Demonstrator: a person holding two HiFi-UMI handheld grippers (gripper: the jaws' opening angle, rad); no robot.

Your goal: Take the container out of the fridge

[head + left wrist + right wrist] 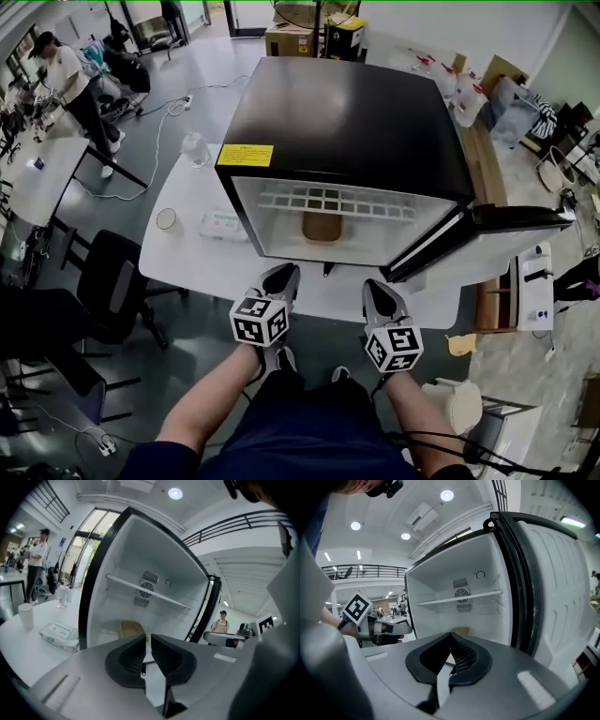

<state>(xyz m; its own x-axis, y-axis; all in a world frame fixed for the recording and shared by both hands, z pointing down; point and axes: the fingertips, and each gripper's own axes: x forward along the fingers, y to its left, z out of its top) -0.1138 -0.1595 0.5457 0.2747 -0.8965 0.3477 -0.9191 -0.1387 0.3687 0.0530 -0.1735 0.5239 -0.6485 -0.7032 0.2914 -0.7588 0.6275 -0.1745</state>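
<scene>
A black mini fridge [342, 122] stands on a white table [187, 253], its door [511, 223] swung open to the right. A brown container [322, 227] sits on the fridge floor under a white wire shelf [328, 201]. It also shows in the left gripper view as the container [131, 629], and in the right gripper view only the container's top [461, 630] clears the jaws. My left gripper [281, 278] [147, 638] and right gripper [380, 292] [451, 636] hover side by side at the table's near edge, short of the fridge opening. Both are shut with nothing between the jaws.
Left of the fridge on the table are a paper cup [166, 219], a pack of wipes [223, 225] and a clear bottle [194, 148]. A black chair [112, 281] stands at the table's left. A person [70, 80] stands far back left. Cartons [291, 37] sit behind the fridge.
</scene>
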